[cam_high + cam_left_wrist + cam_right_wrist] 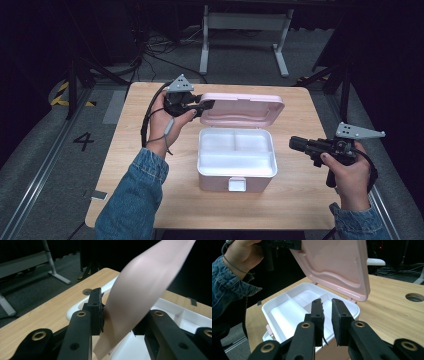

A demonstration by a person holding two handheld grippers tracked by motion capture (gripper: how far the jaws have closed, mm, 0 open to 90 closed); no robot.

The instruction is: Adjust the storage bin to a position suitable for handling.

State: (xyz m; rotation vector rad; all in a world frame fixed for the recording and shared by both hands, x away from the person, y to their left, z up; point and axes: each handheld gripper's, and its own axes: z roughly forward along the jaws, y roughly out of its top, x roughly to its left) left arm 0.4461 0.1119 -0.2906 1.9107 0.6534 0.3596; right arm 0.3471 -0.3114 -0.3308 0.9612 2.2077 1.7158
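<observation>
On table [150,200], box [237,172] open, left gripper [206,105] pinching lid [245,107] edge

The box [236,161] is pale pink on its outer walls and white inside, its dividers and tray floor the same clean white. Hinged at the box's far edge, the lid [241,108] is pink on both faces. The counter [135,165] beneath the box is light wood with a fine straight grain. Left of the box, the left tongs [206,106] are black with a grey plate on top and brass-coloured rivets; right of the box, the right tongs [295,143] are black, grey-plated and brass-riveted too. Both sleeves [132,200] are blue denim. The floor [65,145] left of the box is dark grey with a black "4" and yellow-and-black striped tape.
</observation>
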